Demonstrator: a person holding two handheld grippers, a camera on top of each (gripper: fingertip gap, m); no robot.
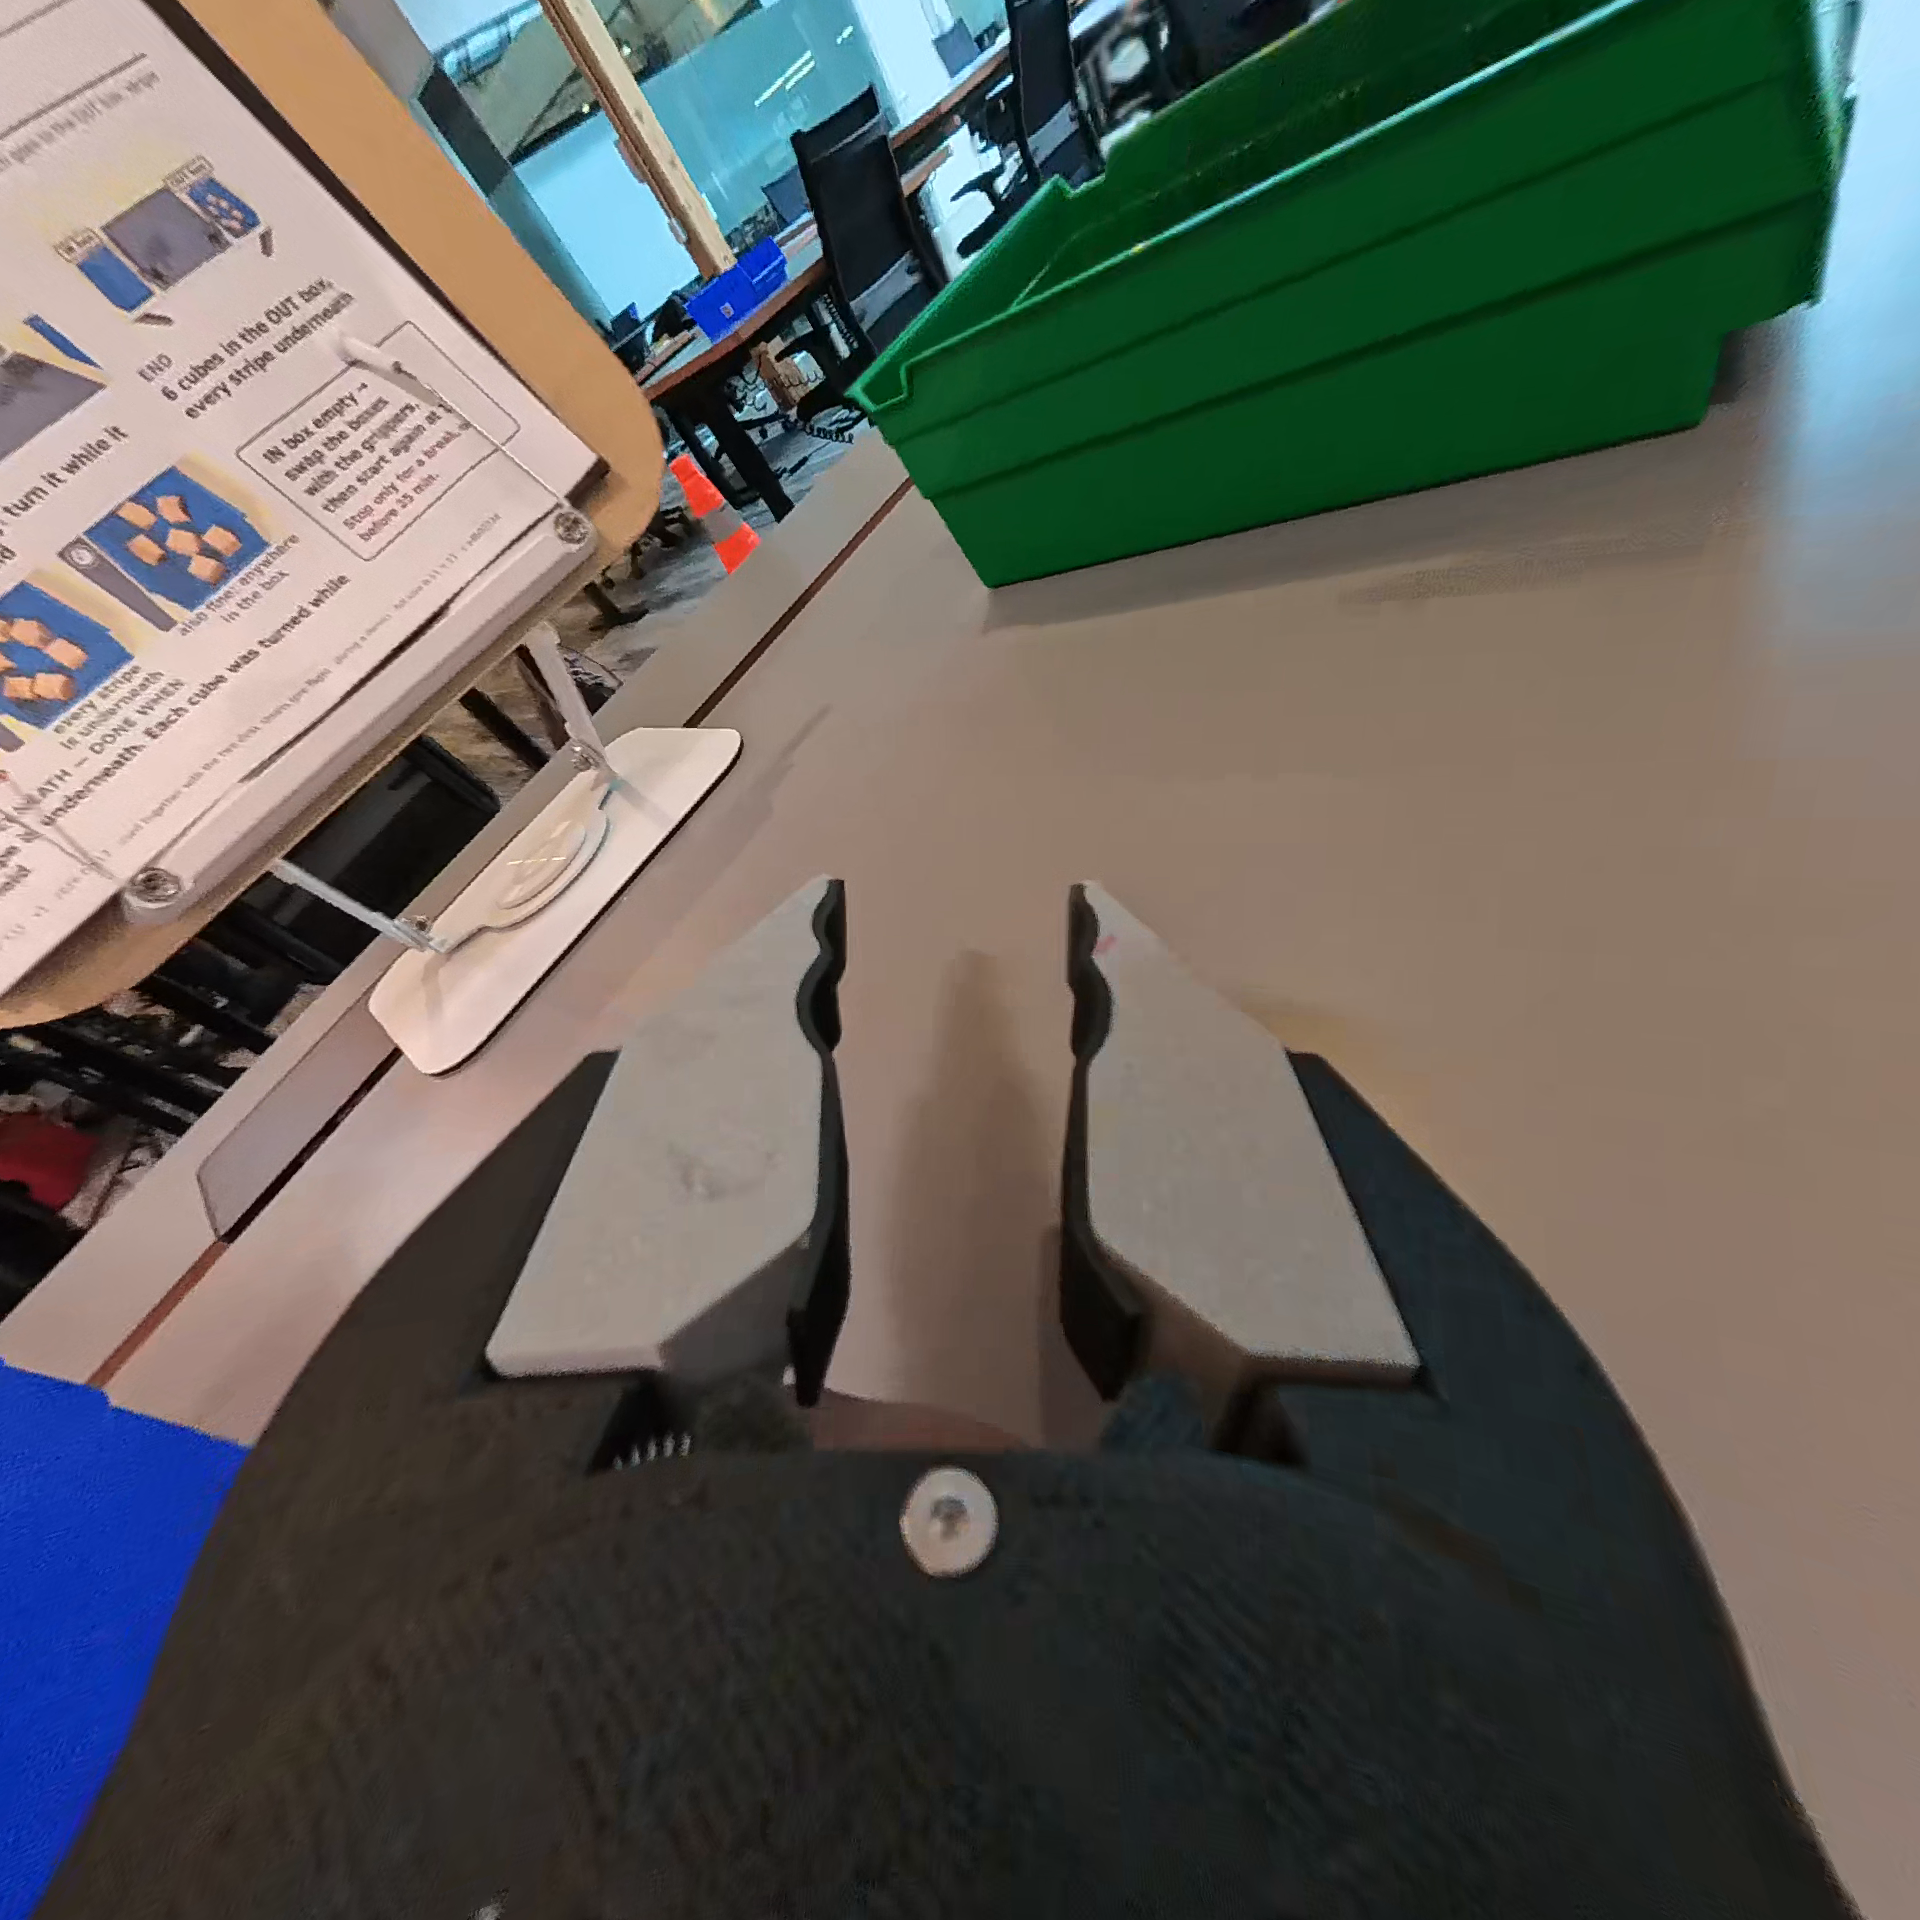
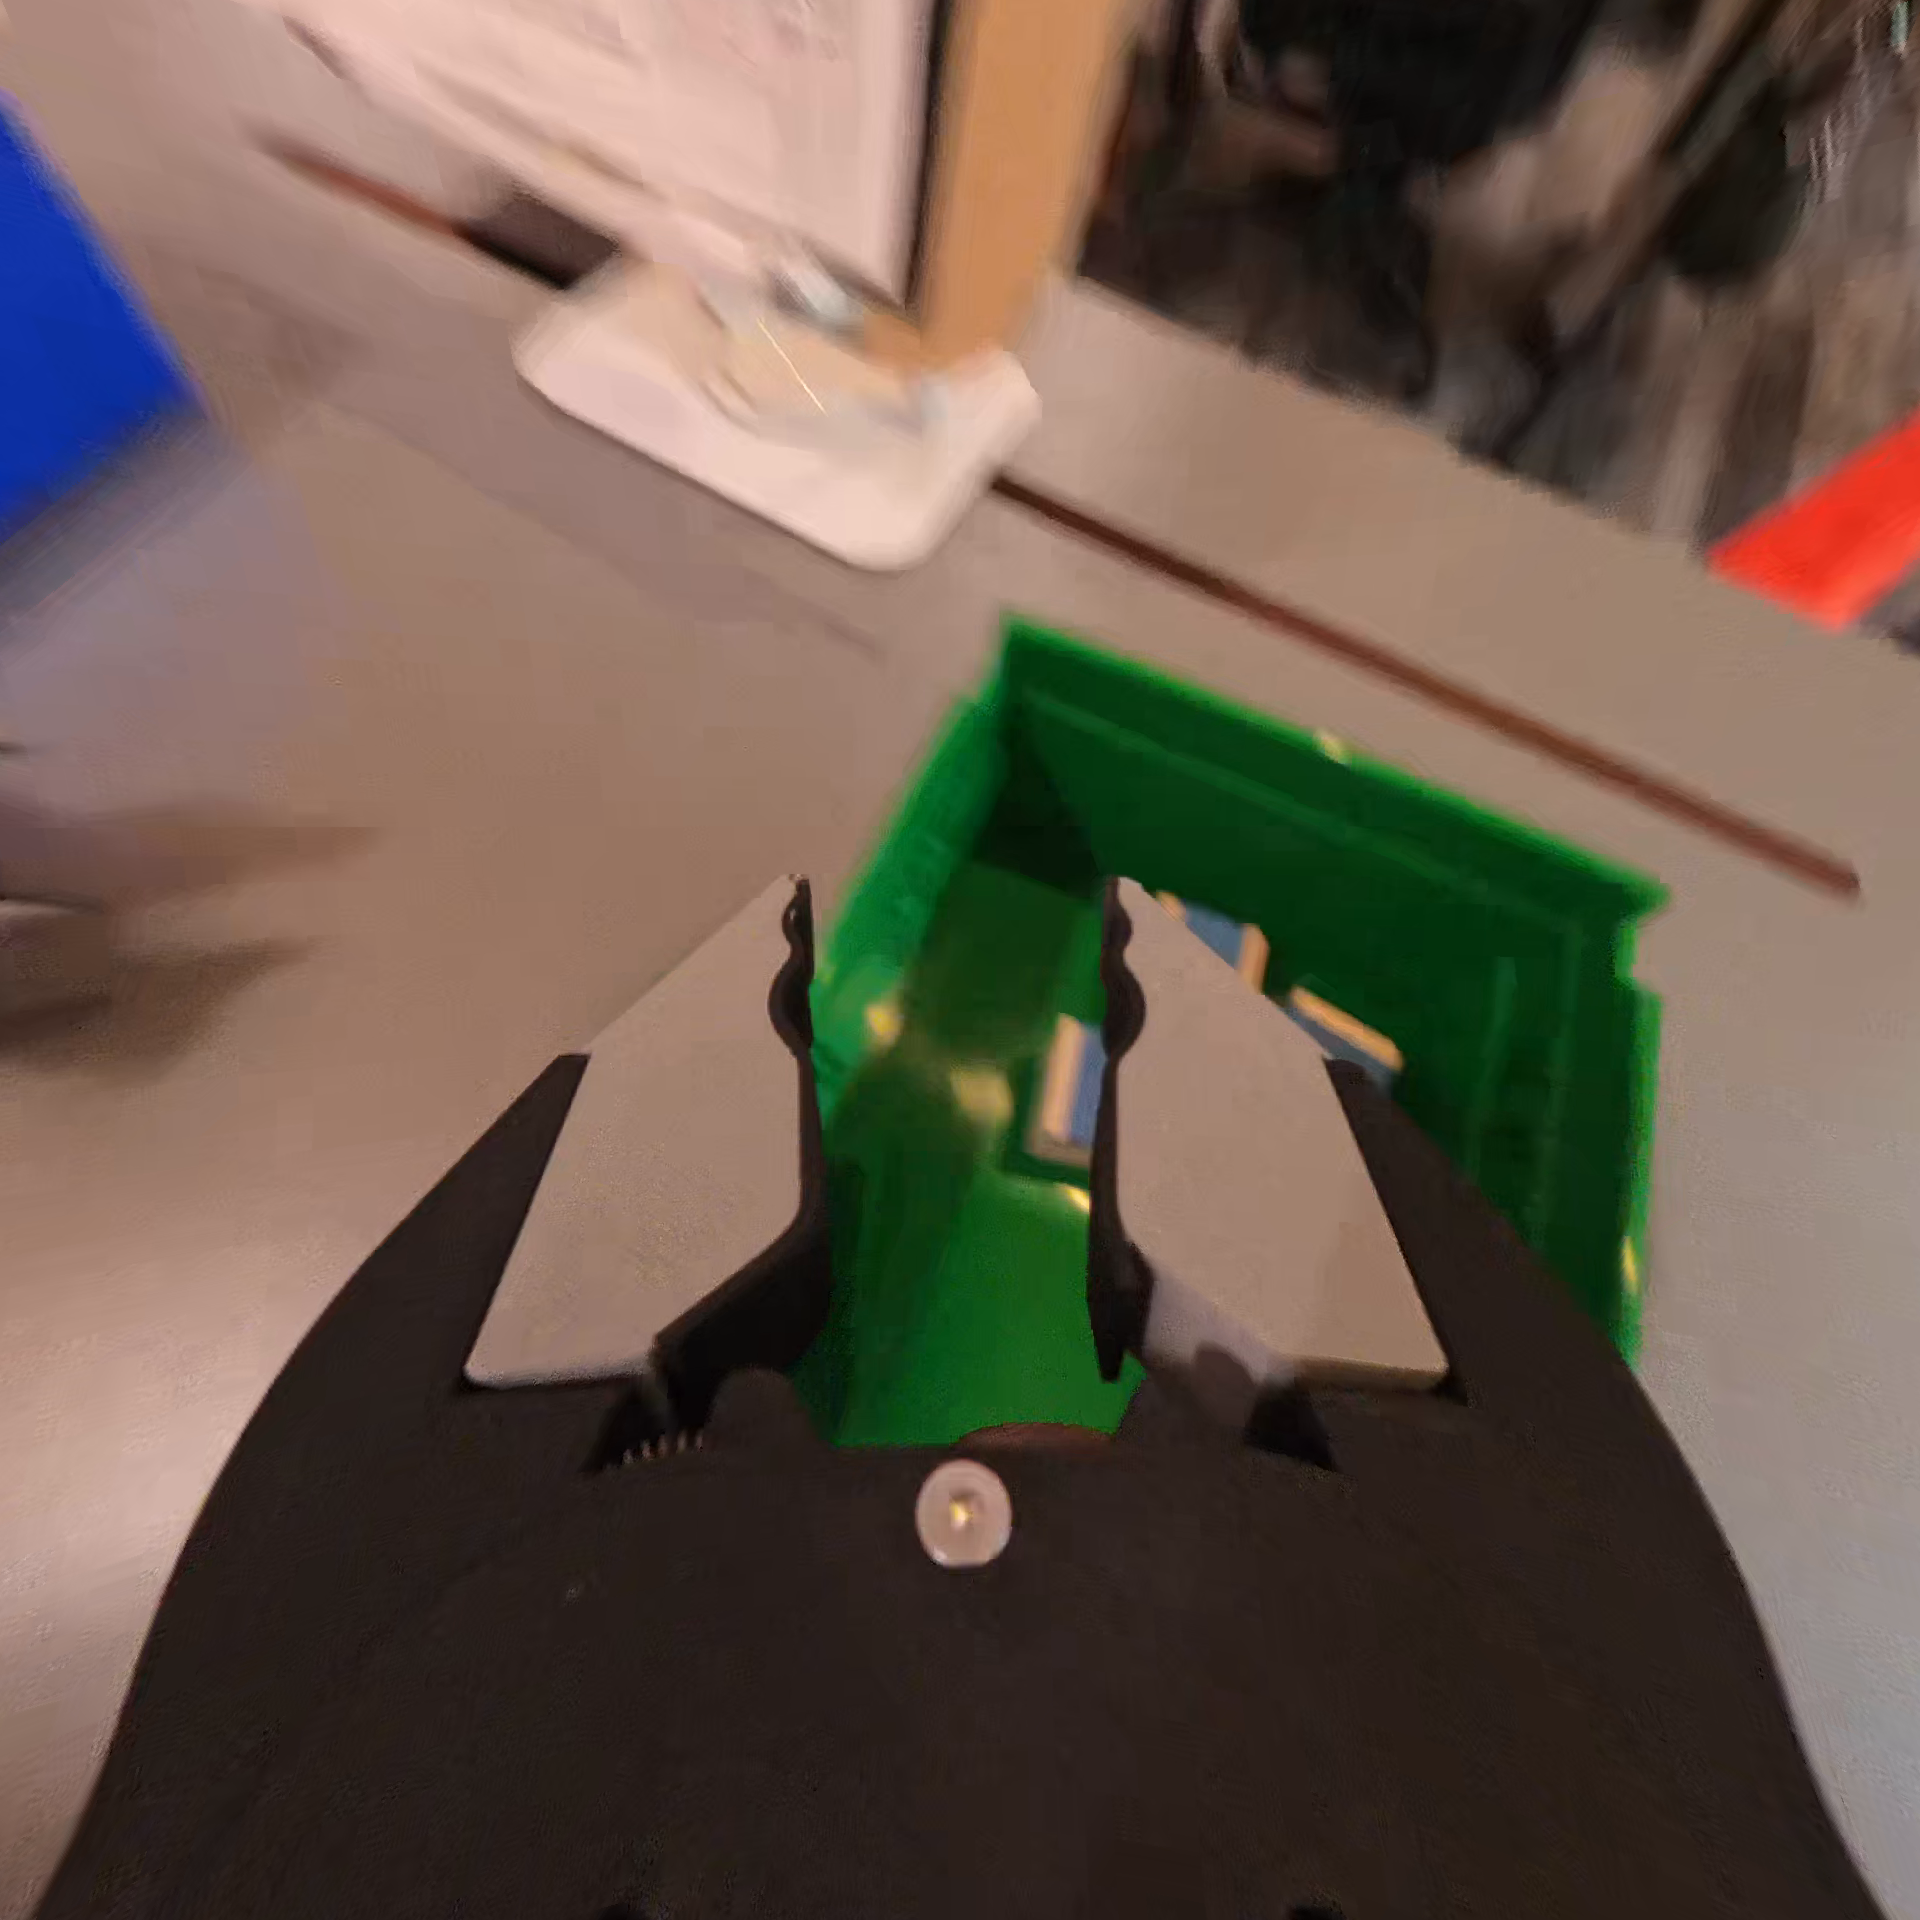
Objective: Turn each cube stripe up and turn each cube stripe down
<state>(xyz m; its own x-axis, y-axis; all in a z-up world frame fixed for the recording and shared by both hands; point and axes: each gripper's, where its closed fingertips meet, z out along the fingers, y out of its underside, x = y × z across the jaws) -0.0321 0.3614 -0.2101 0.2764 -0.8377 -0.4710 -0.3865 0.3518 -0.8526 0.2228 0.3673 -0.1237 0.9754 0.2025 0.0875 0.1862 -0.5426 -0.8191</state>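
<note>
My left gripper (image 1: 954, 904) is open and empty, low over the bare grey table (image 1: 1351, 935). The green box (image 1: 1403, 312) stands ahead of it to the right; its inside is hidden from this view. My right gripper (image 2: 954, 894) is open and empty, held above the green box (image 2: 1299, 831), looking down into it. The view is blurred. Inside the box I see cubes (image 2: 1070, 1101) with blue stripes and pale edges, partly hidden behind the right finger (image 2: 1226, 1143). How many cubes there are I cannot tell.
An instruction sheet on a wooden board (image 1: 260, 468) stands on a white base (image 1: 561, 894) at the left; the base also shows in the right wrist view (image 2: 790, 416). A blue box (image 1: 62, 1558) is at the lower left, and in the right wrist view (image 2: 62, 343). The table edge (image 1: 790, 623) runs behind.
</note>
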